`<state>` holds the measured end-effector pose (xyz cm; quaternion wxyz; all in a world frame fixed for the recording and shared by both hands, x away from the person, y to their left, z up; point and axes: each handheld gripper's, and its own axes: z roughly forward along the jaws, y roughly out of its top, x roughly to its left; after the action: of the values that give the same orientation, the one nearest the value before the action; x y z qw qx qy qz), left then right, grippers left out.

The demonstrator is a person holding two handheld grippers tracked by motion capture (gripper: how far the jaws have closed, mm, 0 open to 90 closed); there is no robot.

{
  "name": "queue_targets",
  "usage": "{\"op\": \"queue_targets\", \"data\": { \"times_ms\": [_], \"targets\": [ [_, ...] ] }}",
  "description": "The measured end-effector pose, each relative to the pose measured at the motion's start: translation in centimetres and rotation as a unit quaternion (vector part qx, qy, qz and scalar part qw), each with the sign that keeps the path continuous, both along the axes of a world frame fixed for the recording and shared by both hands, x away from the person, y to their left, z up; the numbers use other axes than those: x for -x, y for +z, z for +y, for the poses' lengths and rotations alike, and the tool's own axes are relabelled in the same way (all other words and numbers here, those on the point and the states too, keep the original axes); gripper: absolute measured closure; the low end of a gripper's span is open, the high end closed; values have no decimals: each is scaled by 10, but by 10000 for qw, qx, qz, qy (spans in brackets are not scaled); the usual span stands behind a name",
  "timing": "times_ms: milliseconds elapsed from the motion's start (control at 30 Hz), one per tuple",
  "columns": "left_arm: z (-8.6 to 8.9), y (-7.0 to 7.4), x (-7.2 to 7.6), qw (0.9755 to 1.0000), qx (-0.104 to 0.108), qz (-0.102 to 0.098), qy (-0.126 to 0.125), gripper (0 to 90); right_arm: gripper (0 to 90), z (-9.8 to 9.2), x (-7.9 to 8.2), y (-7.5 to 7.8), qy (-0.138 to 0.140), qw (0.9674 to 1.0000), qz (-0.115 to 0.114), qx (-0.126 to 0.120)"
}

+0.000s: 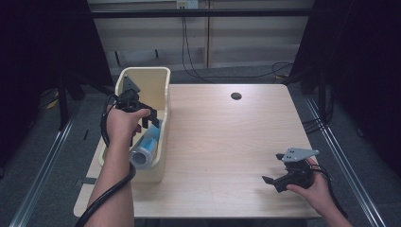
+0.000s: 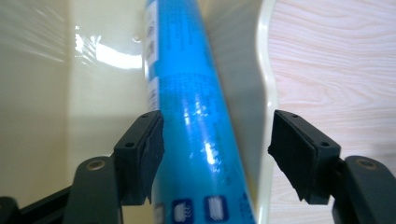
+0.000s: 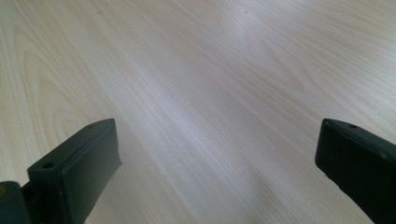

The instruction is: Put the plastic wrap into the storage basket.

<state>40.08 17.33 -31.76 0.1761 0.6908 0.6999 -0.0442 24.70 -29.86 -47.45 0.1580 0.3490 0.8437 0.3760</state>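
1. On the blue tube (image 2: 196, 121) lying in the cream bin (image 2: 264, 70), you get bands of fine print down its side in the left gripper view, too small and blurred to read.
2. Near its lower end you see small square white pictograms, their meaning unclear.
3. You can read no other text, brand or number anywhere.

Pale wooden table (image 1: 227, 142), grey floor (image 1: 52, 156), beige back wall (image 1: 246, 38)
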Motion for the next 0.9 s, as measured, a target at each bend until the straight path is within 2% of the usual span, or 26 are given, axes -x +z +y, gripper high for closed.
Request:
{"op": "queue_targets", "data": {
  "times_ms": [33,167,200,267,333,367,500,533,567,667,733,900],
  "targets": [
    [-1,-1,0,10000,-39,-46,-8,346,0,0,0,0,7,10000,-2,-6],
    [-4,1,0,9999,39,-135,-75,315,0,0,0,0,-7,10000,21,0],
    [-5,2,0,9997,45,-156,-160,306,0,0,0,-1,1,10000,24,-1],
    [-10,6,-1,9992,72,-332,-201,297,0,0,0,0,-11,10000,-8,7],
    [-12,7,0,9992,92,-357,-183,283,0,-1,-1,0,-10,10000,-19,9],
    [-15,9,0,9983,82,-473,-331,275,0,-1,0,1,-14,10000,-7,-16],
    [-19,11,1,9971,69,-605,-455,243,0,-1,0,1,-6,10000,-16,-14],
    [-22,13,2,9965,159,-664,-479,236,0,-1,0,1,-9,10000,-29,-36],
    [-24,14,3,9957,124,-759,-523,230,0,-1,0,3,-42,10000,-38,-50],
    [-28,15,4,9954,138,-769,-560,208,0,-1,-1,4,-46,9999,-86,-65],
    [-33,15,5,9938,181,-819,-724,198,0,-1,-2,4,-31,9999,-89,-66],
    [-38,16,5,9926,221,-885,-796,184,0,-2,-1,4,-46,9999,-87,-58]
  ]
}}
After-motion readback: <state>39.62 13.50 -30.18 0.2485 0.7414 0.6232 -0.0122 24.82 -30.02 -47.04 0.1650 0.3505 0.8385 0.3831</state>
